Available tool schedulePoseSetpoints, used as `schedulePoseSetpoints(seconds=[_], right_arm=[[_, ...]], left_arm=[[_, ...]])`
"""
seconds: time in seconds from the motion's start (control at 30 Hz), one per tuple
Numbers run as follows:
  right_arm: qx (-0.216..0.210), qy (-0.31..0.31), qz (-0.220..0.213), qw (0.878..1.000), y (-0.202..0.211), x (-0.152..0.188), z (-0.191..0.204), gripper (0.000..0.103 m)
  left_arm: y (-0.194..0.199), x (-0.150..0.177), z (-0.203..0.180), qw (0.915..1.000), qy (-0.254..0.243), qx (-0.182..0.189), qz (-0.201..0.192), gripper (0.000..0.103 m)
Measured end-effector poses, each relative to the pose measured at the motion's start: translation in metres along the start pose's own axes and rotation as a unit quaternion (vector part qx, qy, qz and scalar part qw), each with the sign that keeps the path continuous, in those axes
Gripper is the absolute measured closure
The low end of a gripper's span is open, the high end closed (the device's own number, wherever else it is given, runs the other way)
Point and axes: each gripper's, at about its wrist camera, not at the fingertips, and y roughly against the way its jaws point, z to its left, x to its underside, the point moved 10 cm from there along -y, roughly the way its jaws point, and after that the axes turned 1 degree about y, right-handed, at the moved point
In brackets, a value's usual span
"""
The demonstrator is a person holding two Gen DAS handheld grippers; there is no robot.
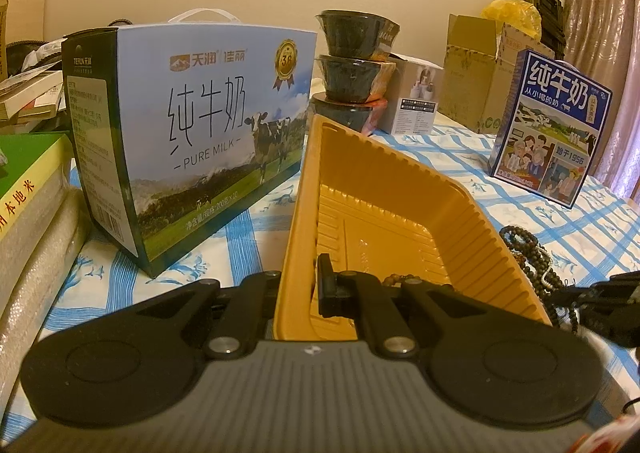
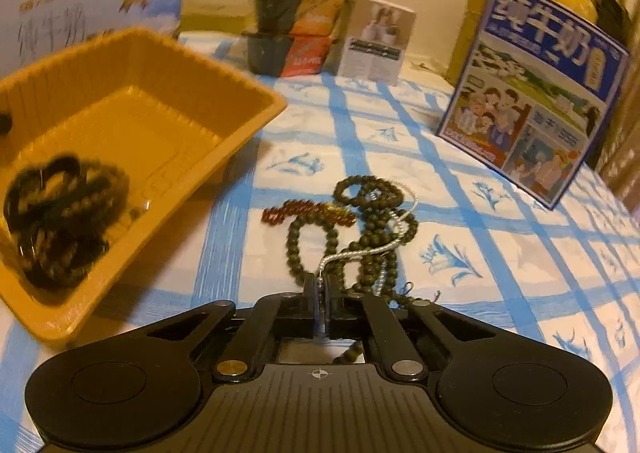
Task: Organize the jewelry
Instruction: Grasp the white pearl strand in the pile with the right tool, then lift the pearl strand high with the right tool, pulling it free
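The left gripper (image 1: 298, 285) has its jaws clamped on the near wall of the yellow tray (image 1: 460, 221), one finger inside and one outside the ribbed plastic, and the tray sits tilted above the blue-checked cloth (image 1: 440, 149) covering the desk. From that side the tray floor looks almost bare, with only a few brown beads peeking over the gripper's arm. The right wrist view shows what is hidden there: a dark tangle of bead strands (image 2: 60, 213) heaped in the tray's (image 2: 224, 81) low corner, too blurred to count. The right gripper (image 2: 320, 287) has its jaws nearly closed, pinching a thin pearly white chain (image 2: 362, 251) that runs out of a pile on the cloth (image 2: 460, 189), just beside the tray. That pile holds olive-green round-bead strands (image 2: 372, 221), looped over each other, and one amber-red beaded bracelet (image 2: 308, 212) lying at its far edge. Behind stand two milk cartons, a large pale blue one (image 1: 192, 125) and a smaller dark blue one (image 1: 556, 129), and three black bowls (image 1: 352, 65) stacked in shiny wrap.
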Motion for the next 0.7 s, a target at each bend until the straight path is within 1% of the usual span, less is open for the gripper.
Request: schedulePoseSetpoints(seconds=[0.07, 0.17, 0.3, 0.4, 0.53, 0.7], right_arm=[[-0.002, -0.031, -0.009, 0.999, 0.008, -0.006, -0.012, 0.1], [-0.002, -0.09, -0.027, 0.996, 0.022, -0.016, -0.039, 0.1], [0.005, -0.167, -0.057, 0.984, 0.044, -0.031, -0.082, 0.1], [0.006, -0.209, -0.08, 0.975, 0.061, -0.043, -0.109, 0.1], [0.012, -0.233, -0.109, 0.966, 0.084, -0.059, -0.133, 0.1], [0.009, -0.252, -0.142, 0.957, 0.11, -0.079, -0.151, 0.1]], left_arm=[[0.0, 0.0, 0.0, 1.0, 0.001, 0.0, 0.0, 0.097], [0.0, 0.0, 0.0, 1.0, 0.0, 0.0, 0.0, 0.097], [0.0, 0.0, 0.0, 1.0, 0.0, -0.001, 0.0, 0.097], [0.0, 0.0, 0.0, 1.0, 0.0, 0.0, 0.0, 0.097], [0.0, 0.0, 0.0, 1.0, 0.0, -0.001, 0.001, 0.097], [0.0, 0.0, 0.0, 1.0, 0.0, 0.0, 0.0, 0.097]])
